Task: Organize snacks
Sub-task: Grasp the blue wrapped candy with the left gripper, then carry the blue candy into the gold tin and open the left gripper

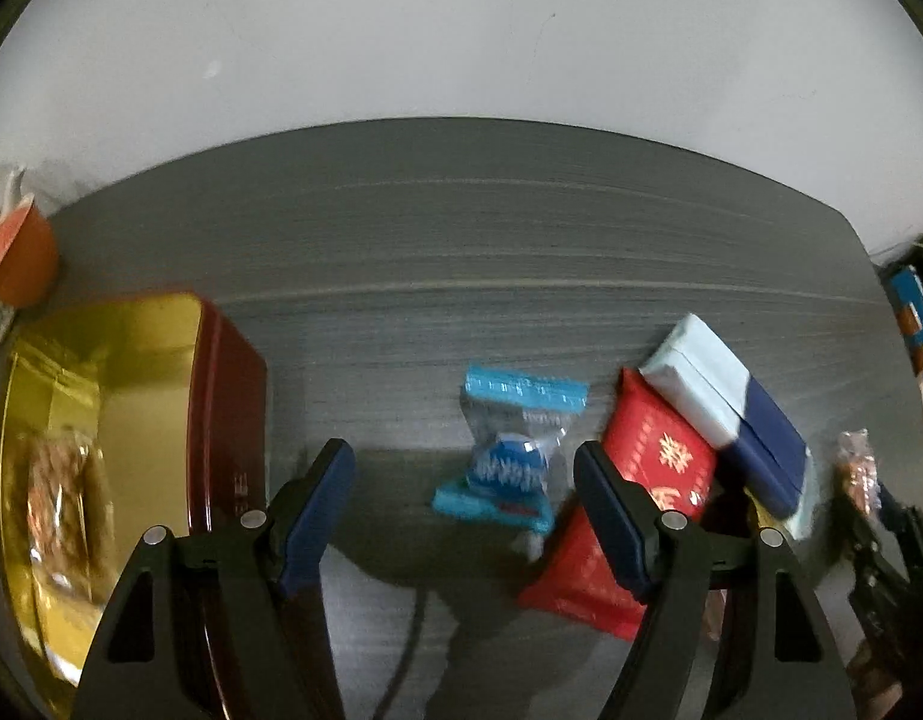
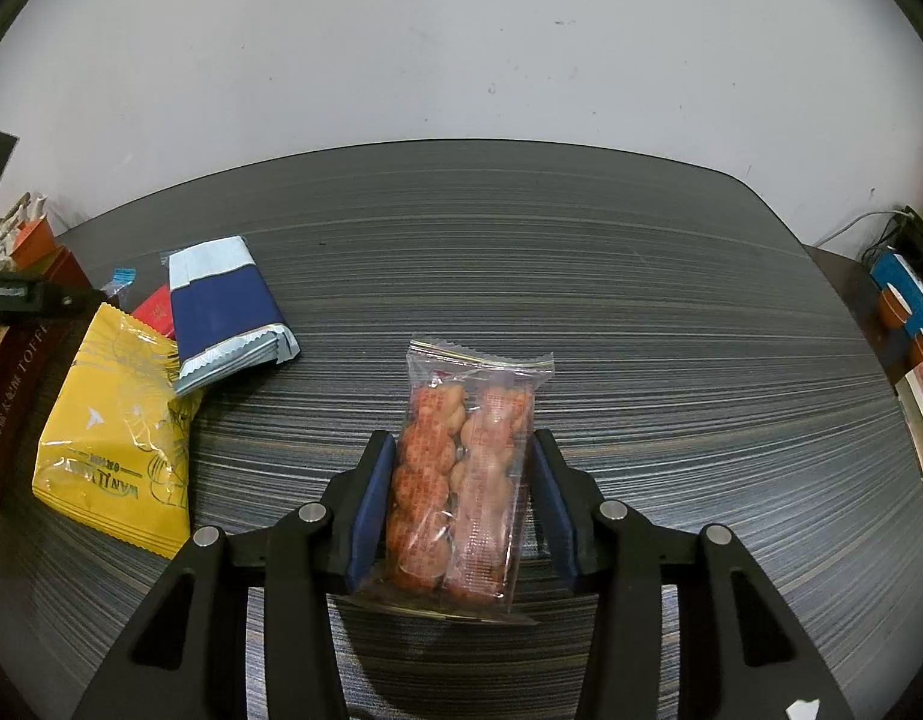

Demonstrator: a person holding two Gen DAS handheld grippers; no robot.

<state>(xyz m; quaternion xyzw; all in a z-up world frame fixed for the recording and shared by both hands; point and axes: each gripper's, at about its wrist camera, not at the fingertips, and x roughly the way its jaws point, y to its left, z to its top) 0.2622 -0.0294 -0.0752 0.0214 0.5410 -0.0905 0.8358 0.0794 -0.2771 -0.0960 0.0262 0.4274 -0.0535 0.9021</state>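
Sorting in progress. Right gripper [image 2: 461, 495]: jaws narrowed around a clear packet of twisted biscuits [image 2: 464, 480] lying on the counter [image 2: 641, 300], the left pad touching, the right barely apart; a lift likely follows. Left gripper [image 1: 461, 516]: jaws wide and empty above the blue candy [image 1: 509, 456]; it probably descends next. The open tin [image 1: 131, 420] stands left.

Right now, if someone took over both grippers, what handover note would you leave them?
Left gripper: open, empty, above the blue candy.
Right gripper: fingers around the clear twist-snack pack; a firm grip is not certain.
Tin at left: open, one snack pack inside.
On the table: red packet, blue-white packet, yellow packet, candy.
Left: tin the rest.
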